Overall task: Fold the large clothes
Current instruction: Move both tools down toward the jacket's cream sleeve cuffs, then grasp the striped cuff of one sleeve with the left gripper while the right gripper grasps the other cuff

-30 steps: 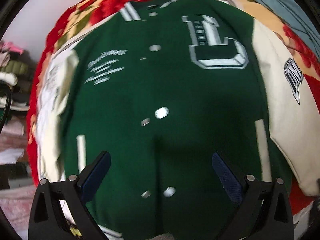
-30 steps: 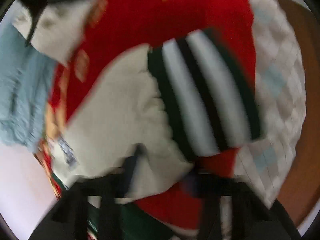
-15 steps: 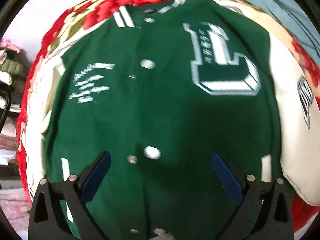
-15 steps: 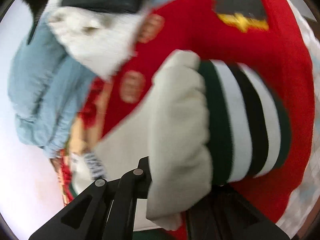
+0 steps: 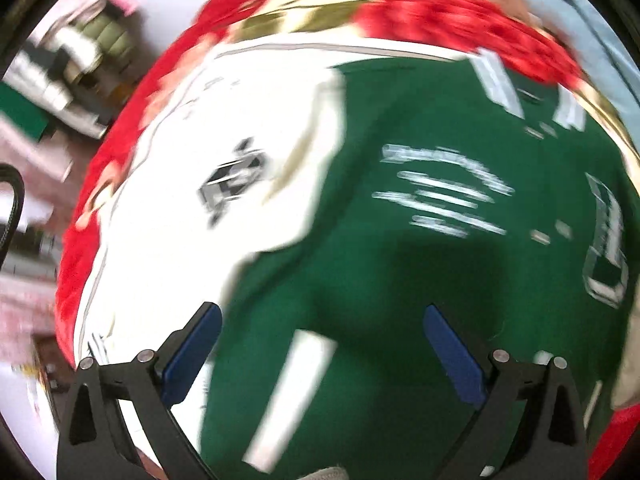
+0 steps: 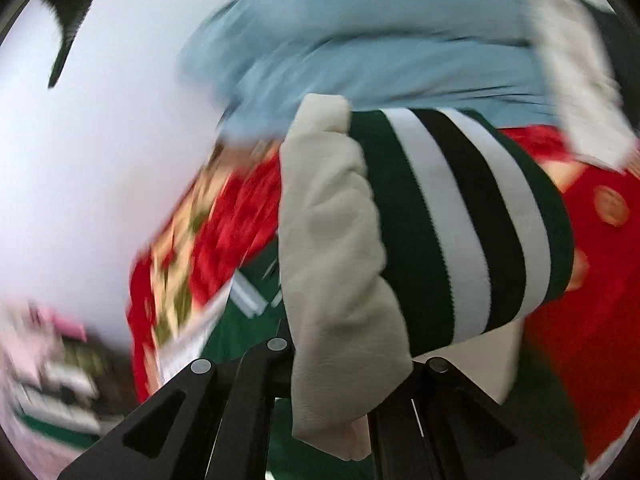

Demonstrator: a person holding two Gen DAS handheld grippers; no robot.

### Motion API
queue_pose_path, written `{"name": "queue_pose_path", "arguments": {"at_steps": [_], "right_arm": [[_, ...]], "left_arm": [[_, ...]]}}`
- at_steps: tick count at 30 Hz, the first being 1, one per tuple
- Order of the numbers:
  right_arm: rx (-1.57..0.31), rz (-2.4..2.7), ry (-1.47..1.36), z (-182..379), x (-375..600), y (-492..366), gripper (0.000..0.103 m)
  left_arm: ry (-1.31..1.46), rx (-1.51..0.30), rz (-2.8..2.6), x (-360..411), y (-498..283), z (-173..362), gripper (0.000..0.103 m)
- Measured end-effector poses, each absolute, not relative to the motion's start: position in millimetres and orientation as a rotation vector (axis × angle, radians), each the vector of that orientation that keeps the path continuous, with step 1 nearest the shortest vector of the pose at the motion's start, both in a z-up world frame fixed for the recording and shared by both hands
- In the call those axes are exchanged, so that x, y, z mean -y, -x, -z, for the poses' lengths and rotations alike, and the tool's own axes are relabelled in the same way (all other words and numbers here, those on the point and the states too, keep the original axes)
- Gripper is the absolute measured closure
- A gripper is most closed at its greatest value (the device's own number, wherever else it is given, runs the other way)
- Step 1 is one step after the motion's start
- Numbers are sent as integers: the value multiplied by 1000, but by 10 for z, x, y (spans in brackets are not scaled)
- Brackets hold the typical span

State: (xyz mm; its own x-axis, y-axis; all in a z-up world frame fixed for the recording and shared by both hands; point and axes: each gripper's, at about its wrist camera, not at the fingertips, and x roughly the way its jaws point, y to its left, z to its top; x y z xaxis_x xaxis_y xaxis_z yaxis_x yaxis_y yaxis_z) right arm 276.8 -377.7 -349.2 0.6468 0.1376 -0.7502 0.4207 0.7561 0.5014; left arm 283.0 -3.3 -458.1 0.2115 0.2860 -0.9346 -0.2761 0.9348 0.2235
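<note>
A green varsity jacket [image 5: 400, 280] with cream sleeves lies spread on a red flowered blanket [image 5: 400, 12]. Its left cream sleeve [image 5: 192, 208] with a dark patch lies beside the body. My left gripper [image 5: 320, 344] is open and empty, just above the jacket's lower front near a white pocket stripe [image 5: 292, 392]. My right gripper [image 6: 340, 392] is shut on the other cream sleeve [image 6: 332, 260] and holds it lifted, its green, white and black striped cuff [image 6: 460, 220] standing up in the right wrist view. The view is motion-blurred.
A light blue garment [image 6: 380, 48] lies at the far side of the blanket [image 6: 580, 280]. A pile of pink and olive clothes [image 5: 80, 48] sits off the blanket's left edge. A white wall [image 6: 100, 140] stands behind.
My left gripper has swung left across the jacket front towards the left sleeve. My right gripper has lifted the sleeve and cuff and turned towards the jacket body.
</note>
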Motion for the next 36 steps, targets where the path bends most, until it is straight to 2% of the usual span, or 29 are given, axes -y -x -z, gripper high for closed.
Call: {"name": "queue_pose_path", "arguments": {"at_steps": [4,8,10,12,15,17,21,25,26,27,30,31,32,33,36], "right_arm": [[-1042,41,-497,3934,2471,-3456,99],[-1253,-64,-198,4736,1076,-3809,99],[-1367,-137,-64,5217,586,-3744,90],[-1435,-216,-8,5425,270,-3661,59],[-1405,-346,-76,5263,123,-3442,43],[-1370,-437,-191,5017,183,-3249,39],[-1371,-388,-335,4807,516,-3037,39],[-1442,-314,-383,4927,693,-3149,39],[-1457,-296,-369,4984,688,-3191,39],[-1460,-287,-358,5024,650,-3189,39],[-1451,-298,-302,5064,539,-3268,39],[-1445,-307,-276,5023,491,-3284,39],[-1441,-313,-251,5004,416,-3297,37],[-1438,-320,-239,4958,489,-3288,34],[-1434,-339,-198,4993,271,-3291,31]], "left_arm": [[65,-1316,-516,-723,-2647,4658,0],[103,-1337,-620,-1337,-2381,4767,0],[128,-1359,-662,-1611,-2203,4807,0],[176,-1380,-690,-1873,-1971,4812,0],[271,-1414,-710,-2185,-1608,4828,0],[367,-1446,-716,-2362,-1364,4879,0],[664,-1483,-697,-2626,-1054,5150,0],[1002,-1406,-699,-2930,-974,5549,0],[1047,-1377,-704,-2993,-993,5612,3],[1097,-1339,-710,-3074,-1036,5683,13],[1118,-1244,-801,-3357,-1179,5764,31],[1097,-1203,-842,-3471,-1225,5750,42],[1067,-1171,-869,-3562,-1268,5729,68],[1026,-1144,-889,-3691,-1336,5707,79],[948,-1066,-895,-4060,-1589,5602,85]]}}
